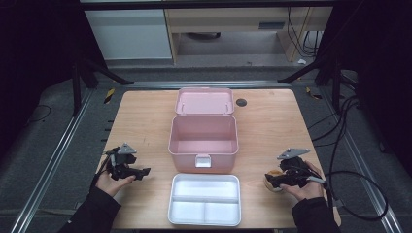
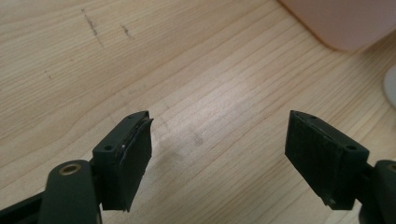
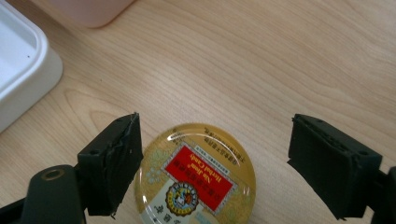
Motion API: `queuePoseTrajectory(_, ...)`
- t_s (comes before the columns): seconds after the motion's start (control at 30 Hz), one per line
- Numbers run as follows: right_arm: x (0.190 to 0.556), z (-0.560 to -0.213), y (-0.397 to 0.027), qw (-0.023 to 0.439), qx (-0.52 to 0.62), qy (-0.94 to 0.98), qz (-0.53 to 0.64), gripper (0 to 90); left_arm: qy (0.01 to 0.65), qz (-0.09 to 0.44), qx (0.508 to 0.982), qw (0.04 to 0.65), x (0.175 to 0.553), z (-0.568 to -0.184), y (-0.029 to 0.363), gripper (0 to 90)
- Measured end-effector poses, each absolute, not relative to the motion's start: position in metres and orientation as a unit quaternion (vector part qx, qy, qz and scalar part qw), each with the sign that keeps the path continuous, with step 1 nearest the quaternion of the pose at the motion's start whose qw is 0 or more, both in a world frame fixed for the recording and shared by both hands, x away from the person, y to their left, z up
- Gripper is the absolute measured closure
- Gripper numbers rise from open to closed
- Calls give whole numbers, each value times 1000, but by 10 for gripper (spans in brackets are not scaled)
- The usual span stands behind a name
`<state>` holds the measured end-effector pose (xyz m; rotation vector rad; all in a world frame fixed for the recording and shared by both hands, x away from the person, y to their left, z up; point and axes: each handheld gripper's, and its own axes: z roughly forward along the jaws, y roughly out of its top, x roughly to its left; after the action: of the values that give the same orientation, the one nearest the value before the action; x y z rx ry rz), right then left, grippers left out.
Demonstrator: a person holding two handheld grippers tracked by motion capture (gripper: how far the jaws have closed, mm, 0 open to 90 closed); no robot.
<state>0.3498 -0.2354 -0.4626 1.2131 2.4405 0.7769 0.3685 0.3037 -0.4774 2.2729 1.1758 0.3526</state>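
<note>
Right gripper (image 3: 215, 163) is held with jaws spread apart over a round gold tin (image 3: 196, 175), apparently untouched. Lid up, the tin lies flat on the table (image 3: 261, 56), its red label running diagonally, near the white tray (image 3: 21, 70).

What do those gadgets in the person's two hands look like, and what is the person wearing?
Both are black hand-held tongs. The left tongs and right tongs each carry a grey three-cornered plate on top and trail a black cable. Up close, each jaw ends in a flat, black, rectangular pad with small screws and a brass-coloured rivet. The sleeves are dark.
</note>
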Motion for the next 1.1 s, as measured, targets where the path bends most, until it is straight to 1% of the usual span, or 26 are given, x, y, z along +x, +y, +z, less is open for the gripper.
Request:
queuePoseTrajectory(0.13,348,-469,-236,149,426,856,253,144,438,130,846,274,369,-479,302,223)
queuePoseTrajectory(0.23,347,-473,-236,136,428,859,246,137,440,130,844,277,369,-478,303,223)
queuePoseTrajectory(0.57,341,-472,-227,112,421,866,243,112,436,123,850,269,370,-481,302,221)
queuePoseTrajectory(0.63,341,-476,-227,113,423,868,236,113,435,123,850,269,370,-482,301,221)
queuePoseTrajectory(0.77,342,-483,-230,106,433,867,222,122,435,122,851,268,370,-482,300,221)
queuePoseTrajectory(0.93,344,-487,-230,103,431,871,213,184,432,124,854,263,369,-482,297,221)
queuePoseTrajectory(1.1,344,-490,-231,98,433,870,212,203,429,125,855,264,370,-482,295,222)
